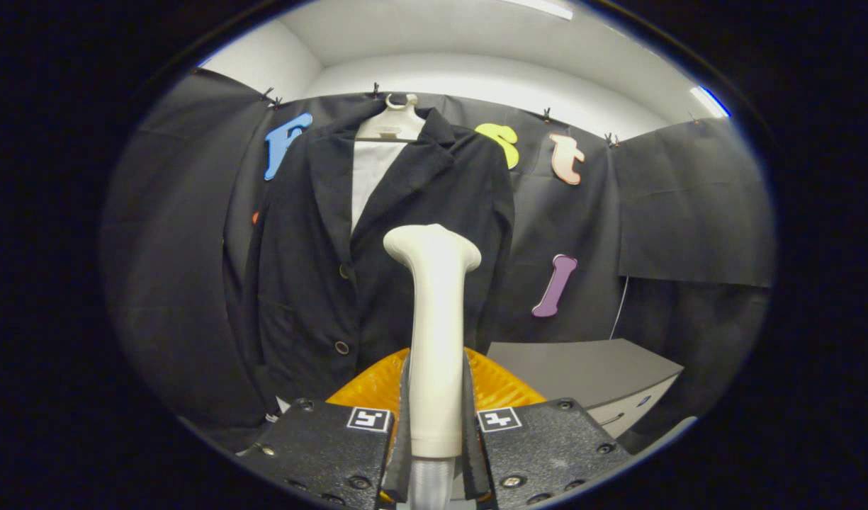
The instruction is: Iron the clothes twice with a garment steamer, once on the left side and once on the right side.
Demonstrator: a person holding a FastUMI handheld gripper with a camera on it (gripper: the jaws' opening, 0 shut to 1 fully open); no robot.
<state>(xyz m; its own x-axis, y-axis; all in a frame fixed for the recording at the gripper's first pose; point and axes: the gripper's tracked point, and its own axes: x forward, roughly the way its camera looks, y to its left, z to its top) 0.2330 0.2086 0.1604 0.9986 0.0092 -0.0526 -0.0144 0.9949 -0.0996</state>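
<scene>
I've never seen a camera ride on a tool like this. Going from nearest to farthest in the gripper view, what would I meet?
Gripper, its fingers shut on the steamer's handle → garment steamer rising between them → dark jacket hanging beyond the steamer head → hanger at its collar, against the booth wall.

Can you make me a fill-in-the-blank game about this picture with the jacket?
1. The gripper is shut on the handle of the ____.
2. The dark jacket hangs on a pale ____.
3. The steamer's head is in front of the jacket's ____ side, as seen from the gripper.
4. Beside the jacket stands a grey ____.

Missing words: garment steamer; hanger; right; cabinet
</scene>
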